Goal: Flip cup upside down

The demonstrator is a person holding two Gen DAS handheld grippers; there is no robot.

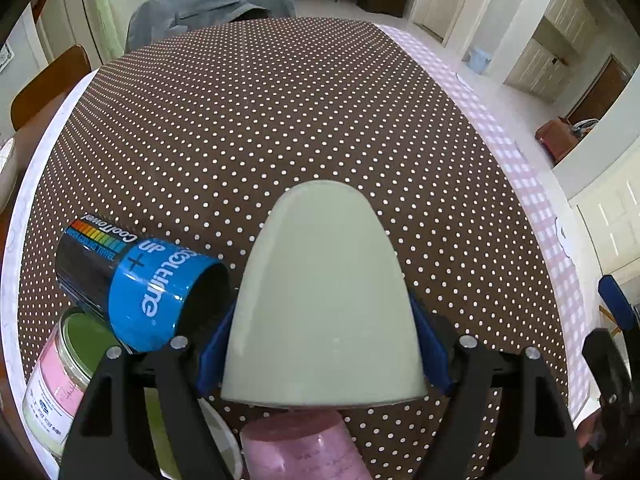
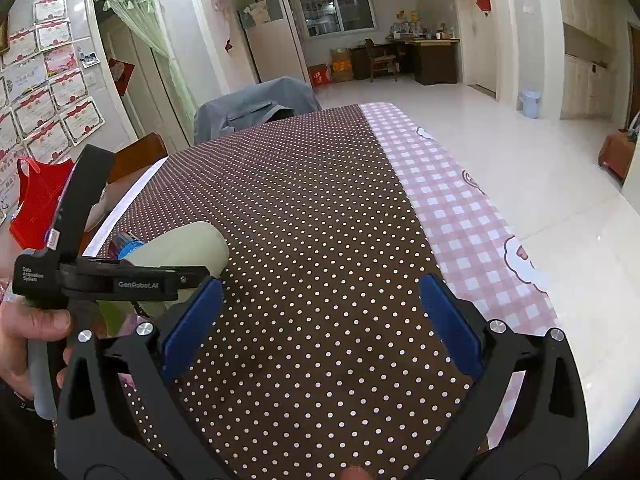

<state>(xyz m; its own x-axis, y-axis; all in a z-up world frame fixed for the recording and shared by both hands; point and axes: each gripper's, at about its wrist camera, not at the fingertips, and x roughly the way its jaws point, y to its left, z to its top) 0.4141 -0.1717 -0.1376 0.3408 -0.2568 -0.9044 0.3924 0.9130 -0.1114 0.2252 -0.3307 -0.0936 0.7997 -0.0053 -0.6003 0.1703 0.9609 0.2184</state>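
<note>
A pale green cup (image 1: 324,304) is held in my left gripper (image 1: 324,348), whose blue pads press on its two sides near the wide rim. The cup lies tilted, its closed narrow base pointing away over the dotted tablecloth (image 1: 280,120) and its rim toward the camera. In the right wrist view the same cup (image 2: 180,248) shows at the left, held above the table by the left gripper (image 2: 120,280). My right gripper (image 2: 320,320) is open and empty over the tablecloth (image 2: 300,200).
A blue and black can (image 1: 132,280) lies on its side left of the cup. A jar with a green lid (image 1: 68,368) stands at lower left. A pink cup (image 1: 304,448) sits below the held cup. A draped chair (image 1: 212,8) stands at the far edge.
</note>
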